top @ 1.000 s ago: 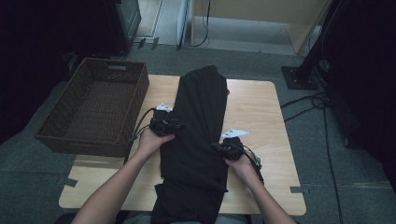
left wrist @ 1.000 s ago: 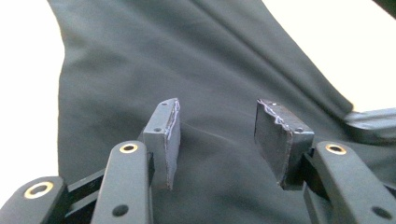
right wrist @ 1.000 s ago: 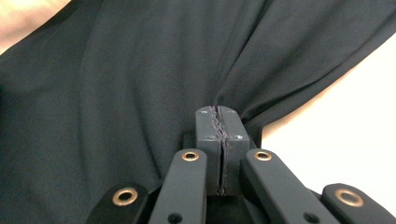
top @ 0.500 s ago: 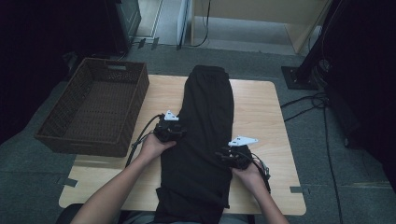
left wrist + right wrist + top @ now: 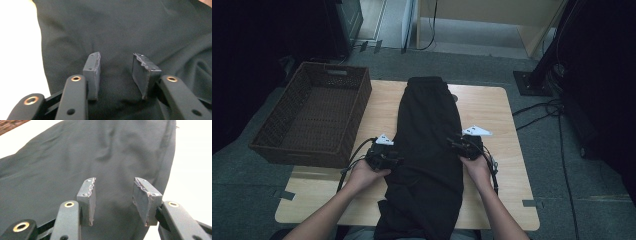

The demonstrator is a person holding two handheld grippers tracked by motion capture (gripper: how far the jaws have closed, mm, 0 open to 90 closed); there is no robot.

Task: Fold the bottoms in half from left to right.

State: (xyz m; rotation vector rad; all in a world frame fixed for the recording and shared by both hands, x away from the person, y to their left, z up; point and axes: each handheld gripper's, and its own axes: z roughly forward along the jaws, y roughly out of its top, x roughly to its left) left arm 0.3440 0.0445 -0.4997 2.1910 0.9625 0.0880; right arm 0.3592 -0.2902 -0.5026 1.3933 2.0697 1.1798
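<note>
Right gripper (image 5: 114, 195) agape — black trousers (image 5: 62, 170) beneath.

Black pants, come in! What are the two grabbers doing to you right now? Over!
Left gripper and right gripper both open, jaws over the cloth, nothing pinched. Black pants lie flat along the table. Basket off to the left, nothing blocking.

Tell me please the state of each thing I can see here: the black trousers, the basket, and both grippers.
black trousers: folded lengthwise, lying flat along the table, near end hanging over the edge.
wicker basket: upright, empty, at the table's left side.
left gripper: jaws apart over the cloth, nothing pinched.
right gripper: jaws have just been opening, apart over the cloth, nothing pinched.
</note>
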